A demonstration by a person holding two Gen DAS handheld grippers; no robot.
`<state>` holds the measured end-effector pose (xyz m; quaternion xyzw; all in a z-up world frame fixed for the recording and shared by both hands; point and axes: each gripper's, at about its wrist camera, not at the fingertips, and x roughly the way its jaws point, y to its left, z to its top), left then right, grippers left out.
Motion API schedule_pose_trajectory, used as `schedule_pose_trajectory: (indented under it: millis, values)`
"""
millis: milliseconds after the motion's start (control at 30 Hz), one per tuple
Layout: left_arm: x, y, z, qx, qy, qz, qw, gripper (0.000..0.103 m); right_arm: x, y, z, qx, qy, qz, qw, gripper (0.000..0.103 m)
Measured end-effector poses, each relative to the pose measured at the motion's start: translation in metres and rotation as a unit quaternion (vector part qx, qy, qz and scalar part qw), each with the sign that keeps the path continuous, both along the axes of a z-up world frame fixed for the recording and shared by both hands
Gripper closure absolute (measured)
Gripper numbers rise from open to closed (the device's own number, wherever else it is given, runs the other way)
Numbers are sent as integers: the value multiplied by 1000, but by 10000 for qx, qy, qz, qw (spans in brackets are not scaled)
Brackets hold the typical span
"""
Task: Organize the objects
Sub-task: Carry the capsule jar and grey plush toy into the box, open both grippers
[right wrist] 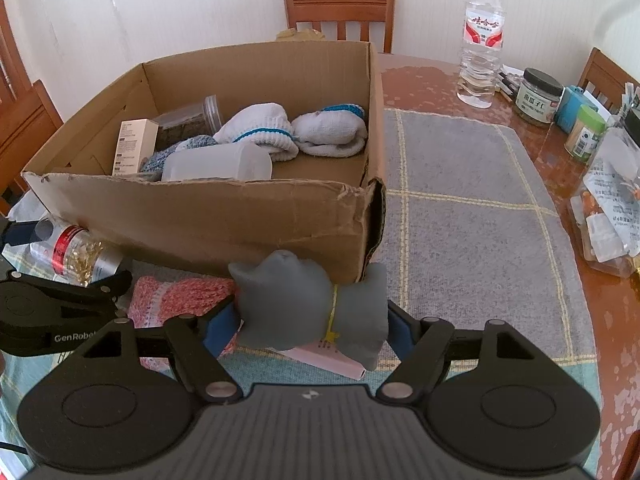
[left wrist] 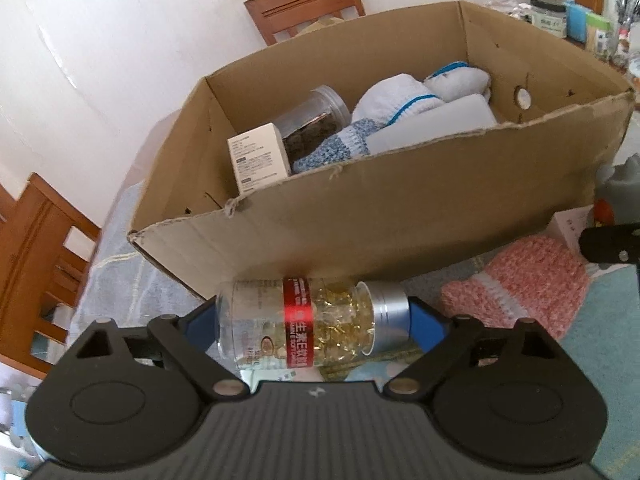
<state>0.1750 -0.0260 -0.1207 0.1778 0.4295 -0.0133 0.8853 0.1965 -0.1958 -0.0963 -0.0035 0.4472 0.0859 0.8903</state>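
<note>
Fingers point(left wrist: 426, 322) of the left gripper point(left wrist: 314, 320) press blue pads on both ends of a clear capsule bottle point(left wrist: 304, 320), held sideways low in the frame, base left and silver cap right; its label is partly unreadable. Fingers point(right wrist: 222, 326) of the right gripper point(right wrist: 312, 320) clamp a grey sock bundle point(right wrist: 308, 308) tied with a yellow thread, at lower centre of the right view; it hides most of a pink box point(right wrist: 340, 362) beneath. Just behind, a pink knitted sock point(right wrist: 176, 300) lies on the counter point(right wrist: 472, 208), partly covered by the left gripper. Beyond stands an open cardboard box point(right wrist: 224, 216) holding a small white carton point(right wrist: 134, 146), a jar of dark contents point(right wrist: 188, 124), a blue knitted sock point(right wrist: 176, 152), a frosted plastic container point(right wrist: 218, 166) and white socks point(right wrist: 296, 132); its near wall cuts off their lower parts. Far right, a water bottle point(right wrist: 480, 40) and blurred jars point(right wrist: 538, 96).
</note>
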Motion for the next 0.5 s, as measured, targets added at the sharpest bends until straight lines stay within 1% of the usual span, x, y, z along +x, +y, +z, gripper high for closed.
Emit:
schedule_pose_trajectory:
  millis: [167, 367, 467, 500]
  values:
    - [-2, 4, 7, -150, 133, -274, 9994, 10, 1, -1, 2, -48, 52, 71, 9999, 25]
    - [-4, 13, 26, -368, 285, -666, 9967, 10, 0, -7, 13, -176, 45, 242, 9995, 25]
    - [-3, 19, 41, -600, 443, -847, 9936, 10, 1, -12, 21, -179, 78, 355, 9992, 25]
    - [-3, 22, 47, -736, 518, -913, 9917, 10, 1, -13, 24, -173, 101, 393, 9990, 25]
